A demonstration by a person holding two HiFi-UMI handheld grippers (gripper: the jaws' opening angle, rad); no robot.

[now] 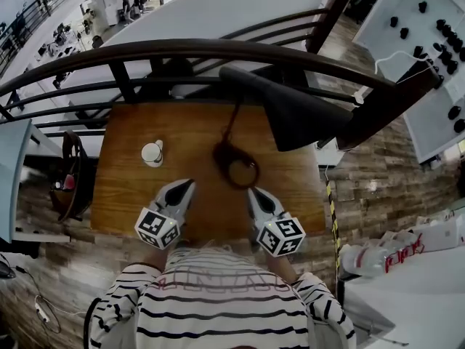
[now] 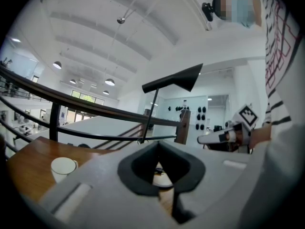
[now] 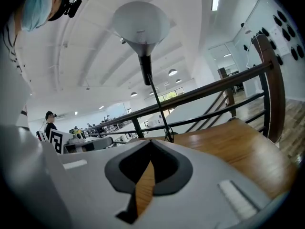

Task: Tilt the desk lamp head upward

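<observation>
1. Wooden table [image 1: 131, 195] stands against a dark curved railing [image 1: 182, 48], which runs along its back edge.
2. Desk lamp: the black ring base [image 1: 236, 164] lies flat on the table, right of centre and nearer the back edge than the front. A thin stem climbs from the ring's back side.
3. Lamp head [image 1: 290, 111] is a black cone held high over the table's back right corner. In the right gripper view it is seen from below, its pale open mouth [image 3: 140, 25] facing down. The left gripper view shows it side-on [image 2: 174, 81], above the railing.
4. White cup [image 1: 152, 153] stands upright left of the ring base, well apart from it, roughly midway between the front and back edges.
5. Left gripper [image 1: 190, 183] sits over the front edge, pointing toward the gap between cup and ring. Its jaws are clenched together with nothing between them, and the cup [image 2: 63, 167] shows off to its left.
6. Right gripper [image 1: 252, 190] is also over the front edge, its tip near the ring's front rim. Its jaws are pressed together on nothing, and bare wood shows beyond the tip [image 3: 150, 141].
7. The two grippers are side by side, apart, neither on the lamp.
8. The person's striped shirt [image 1: 218, 304] fills the space in front of the table.
</observation>
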